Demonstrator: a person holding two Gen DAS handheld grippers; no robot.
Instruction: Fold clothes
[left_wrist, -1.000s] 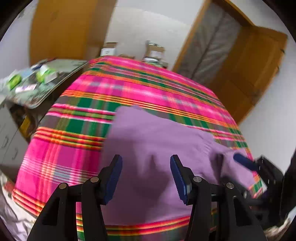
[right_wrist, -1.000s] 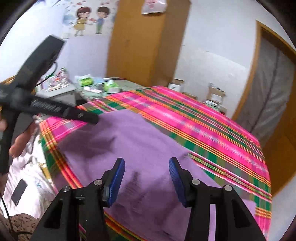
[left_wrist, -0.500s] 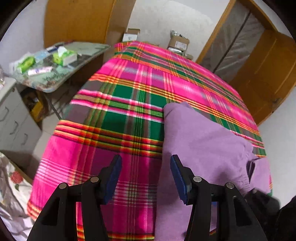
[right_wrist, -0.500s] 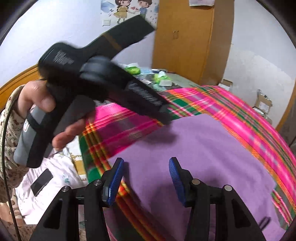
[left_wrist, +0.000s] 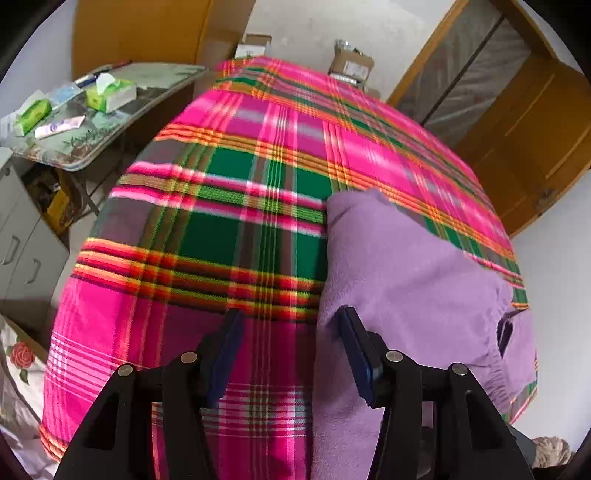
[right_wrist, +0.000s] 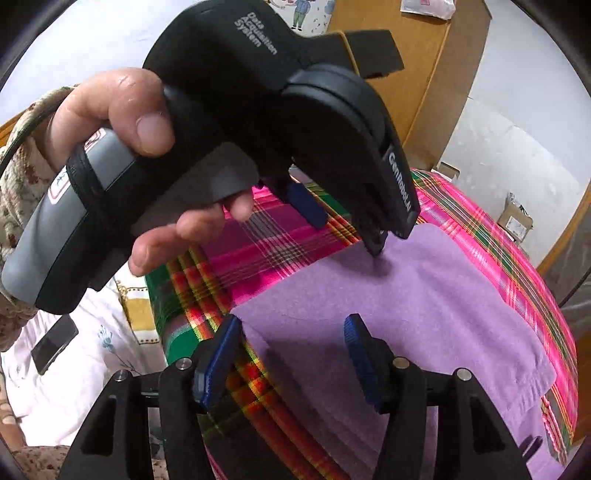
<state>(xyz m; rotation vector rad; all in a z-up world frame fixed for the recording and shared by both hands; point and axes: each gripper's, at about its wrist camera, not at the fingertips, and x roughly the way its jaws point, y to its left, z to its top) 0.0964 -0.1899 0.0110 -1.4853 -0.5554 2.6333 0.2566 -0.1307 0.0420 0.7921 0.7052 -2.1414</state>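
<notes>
While both tongs (left_wrist: 290, 354) (right_wrist: 291, 360) gape released, fleecy purple garment (left_wrist: 402, 280) seemingly lies flat.

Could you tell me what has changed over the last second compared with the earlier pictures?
The left gripper swung from above the purple garment to its edge beside the plaid blanket; one fingertip now touches the cloth. The right gripper shifted to the near corner, its jaws just opening, gripping nothing. The garment stayed flat.
</notes>
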